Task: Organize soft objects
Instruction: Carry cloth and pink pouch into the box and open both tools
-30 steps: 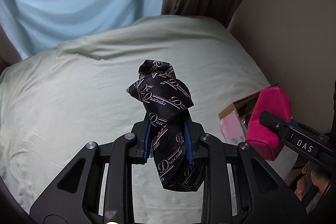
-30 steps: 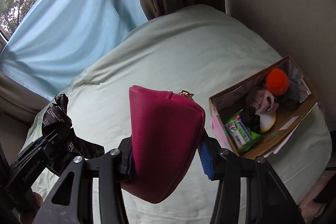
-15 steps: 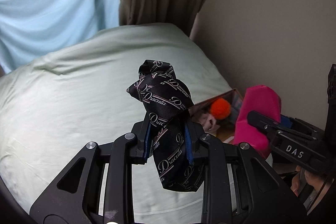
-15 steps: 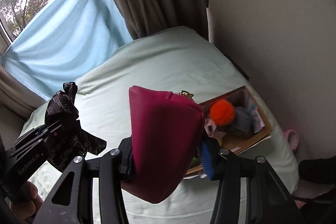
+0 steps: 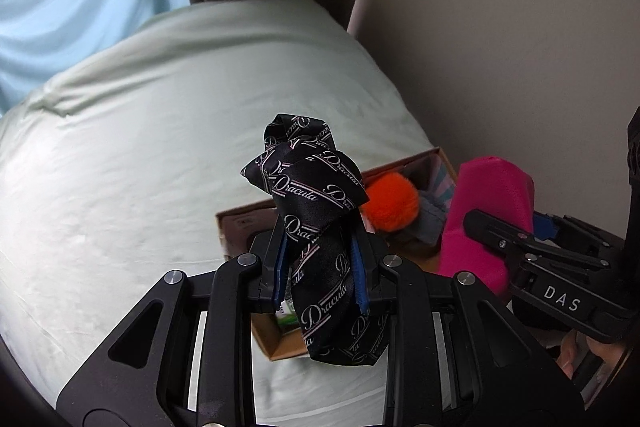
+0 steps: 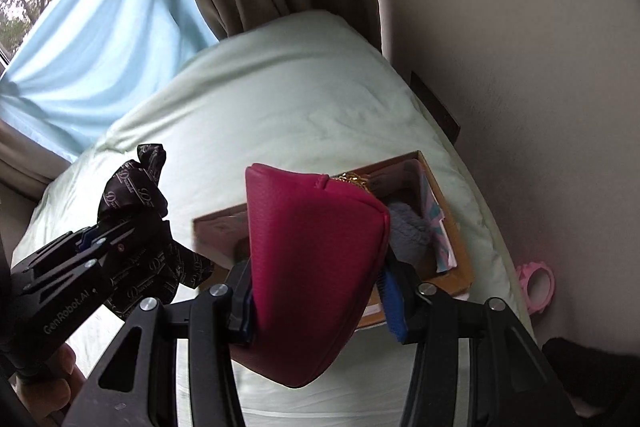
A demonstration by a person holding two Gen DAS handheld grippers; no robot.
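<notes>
Centrally in the left wrist view, the black printed necktie, bunched into a knot, is clamped between the blue pads of the left gripper; its knot rises toward twelve o'clock above the jaws and its tail hangs toward six o'clock below them. The pink pouch is likewise pinched across its body by the right gripper, with its gold zipper pull at one o'clock. Both tongs are thus closed on soft goods, neither item yet released. The cardboard box lies on the pale green bed, directly behind and below both loads; from the left gripper it spreads from centre toward three o'clock. It already contains an orange pompom, a grey fluffy item and a striped pastel piece, which suggests that part of the sorting is done. Remaining, by this reading, are the lowering and release of tie and pouch into the box. A pink ring-shaped object lies on the floor at three o'clock, beside the bed.
</notes>
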